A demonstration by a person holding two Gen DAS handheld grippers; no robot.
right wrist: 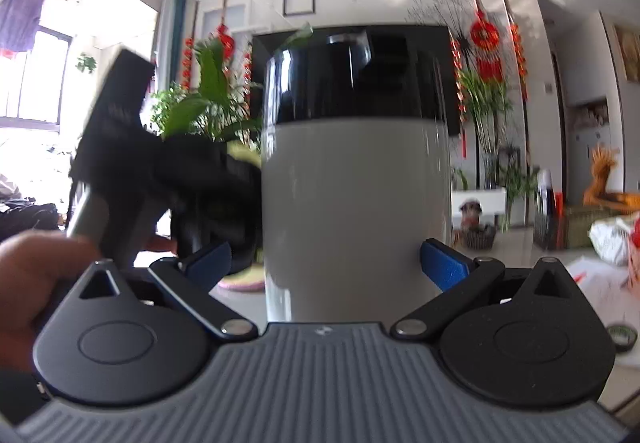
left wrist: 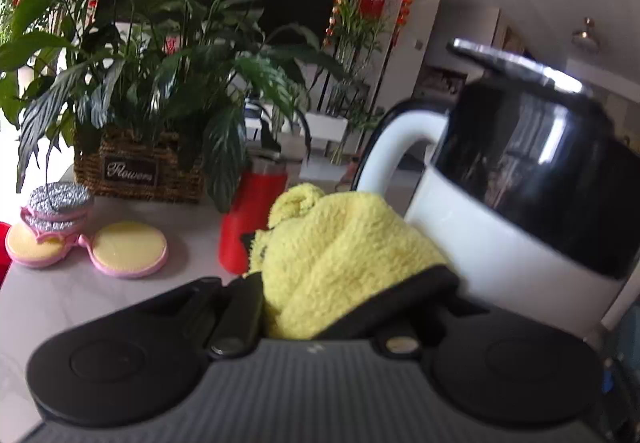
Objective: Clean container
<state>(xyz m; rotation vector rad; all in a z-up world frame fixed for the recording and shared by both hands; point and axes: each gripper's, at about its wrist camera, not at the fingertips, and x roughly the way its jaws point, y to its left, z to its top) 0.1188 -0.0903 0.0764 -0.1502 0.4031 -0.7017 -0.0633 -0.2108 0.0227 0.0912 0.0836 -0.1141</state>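
Left gripper (left wrist: 340,263): my jaws are clamped on a yellow cloth (left wrist: 340,243), which is pressed against the jug's white side.
Right gripper (right wrist: 344,263): my blue fingers (right wrist: 444,267) spread wide, flanking the jug's base; contact unclear.
Jug (right wrist: 354,195): upright, white below, black above, handle (left wrist: 394,147) white.
Counter (left wrist: 80,295): pink scrubbers (left wrist: 128,249), red cup (left wrist: 248,219), plant basket (left wrist: 136,171) behind.

Pale tabletop (left wrist: 80,295), wicker plant basket (left wrist: 136,171), pink scrubber pads (left wrist: 128,249) (one stack), red cup (left wrist: 252,219)

My cloth (left wrist: 336,255) hides my left fingers' tips, the jug (left wrist: 532,179) runs off the frame's right edge, and everything's motion-blurred.
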